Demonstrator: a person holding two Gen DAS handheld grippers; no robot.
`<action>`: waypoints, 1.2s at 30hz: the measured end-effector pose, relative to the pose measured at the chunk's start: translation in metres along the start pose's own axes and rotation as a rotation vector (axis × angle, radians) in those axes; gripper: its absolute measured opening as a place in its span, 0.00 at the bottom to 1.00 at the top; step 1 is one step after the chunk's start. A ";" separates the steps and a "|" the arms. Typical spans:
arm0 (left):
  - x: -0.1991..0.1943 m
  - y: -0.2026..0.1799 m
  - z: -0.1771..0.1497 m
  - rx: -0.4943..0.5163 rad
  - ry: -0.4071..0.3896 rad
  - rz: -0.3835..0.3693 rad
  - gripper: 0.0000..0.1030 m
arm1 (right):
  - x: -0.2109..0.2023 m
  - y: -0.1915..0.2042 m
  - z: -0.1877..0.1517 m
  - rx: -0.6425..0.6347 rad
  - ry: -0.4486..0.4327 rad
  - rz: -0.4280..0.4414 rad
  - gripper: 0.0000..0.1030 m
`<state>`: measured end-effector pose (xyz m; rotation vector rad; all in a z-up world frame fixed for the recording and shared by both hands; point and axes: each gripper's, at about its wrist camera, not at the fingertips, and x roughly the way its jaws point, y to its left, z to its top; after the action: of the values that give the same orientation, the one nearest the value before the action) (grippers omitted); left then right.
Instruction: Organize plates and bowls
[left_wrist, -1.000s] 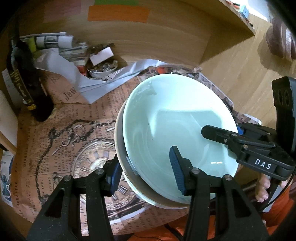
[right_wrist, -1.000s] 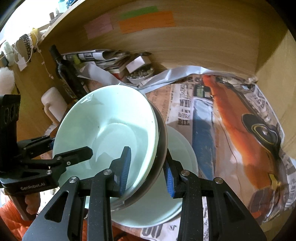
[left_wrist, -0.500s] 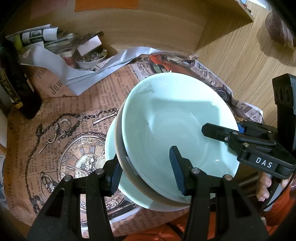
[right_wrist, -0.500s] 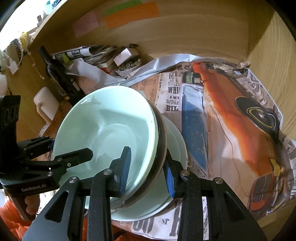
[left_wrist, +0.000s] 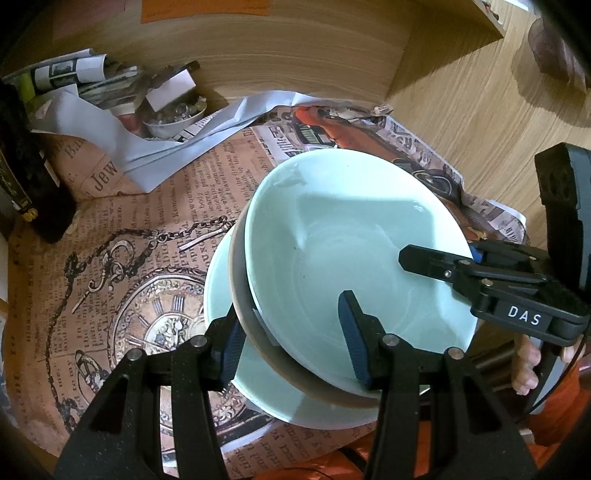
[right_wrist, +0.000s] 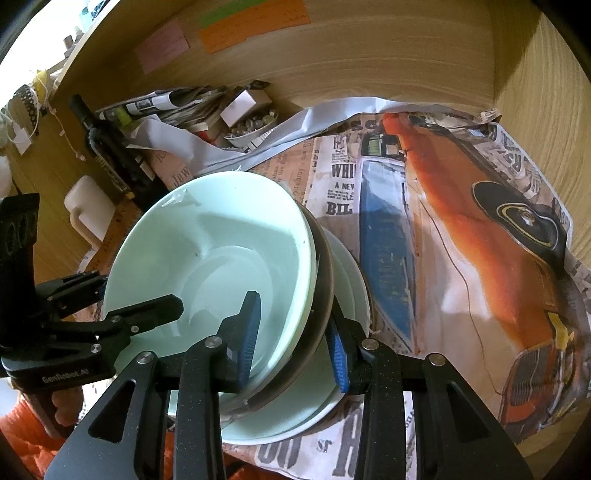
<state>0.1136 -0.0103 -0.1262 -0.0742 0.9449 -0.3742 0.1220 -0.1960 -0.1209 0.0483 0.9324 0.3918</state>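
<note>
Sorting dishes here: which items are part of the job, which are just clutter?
Job: pale green bowl, brown-rimmed bowl under it, pale green plate beneath, left tool, right tool.

Clutter: dark bottle, rolled newspapers, small bowl of beads.

The stacked bowls (left_wrist: 354, 254) hide most of the pale plate (left_wrist: 258, 391) beneath them.

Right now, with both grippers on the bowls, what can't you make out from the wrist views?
- Whether the brown bowl touches the plate: both views, the pale bowl covers the gap.
- Plate count under the stack: right view, only rims show.
- Left gripper outer pad contact: left view, hidden behind the rims.
- Small dish contents: too small.
</note>
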 end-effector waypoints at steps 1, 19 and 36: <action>0.000 0.001 0.000 -0.001 -0.002 -0.005 0.48 | 0.000 0.000 0.000 0.001 -0.001 0.004 0.31; -0.042 -0.016 -0.010 0.094 -0.279 0.173 0.49 | -0.023 0.016 -0.003 -0.096 -0.185 -0.113 0.58; -0.105 -0.022 -0.009 0.035 -0.564 0.159 0.84 | -0.091 0.037 -0.003 -0.114 -0.459 -0.079 0.79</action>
<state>0.0449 0.0065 -0.0451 -0.0672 0.3831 -0.2034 0.0598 -0.1937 -0.0447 -0.0037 0.4563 0.3402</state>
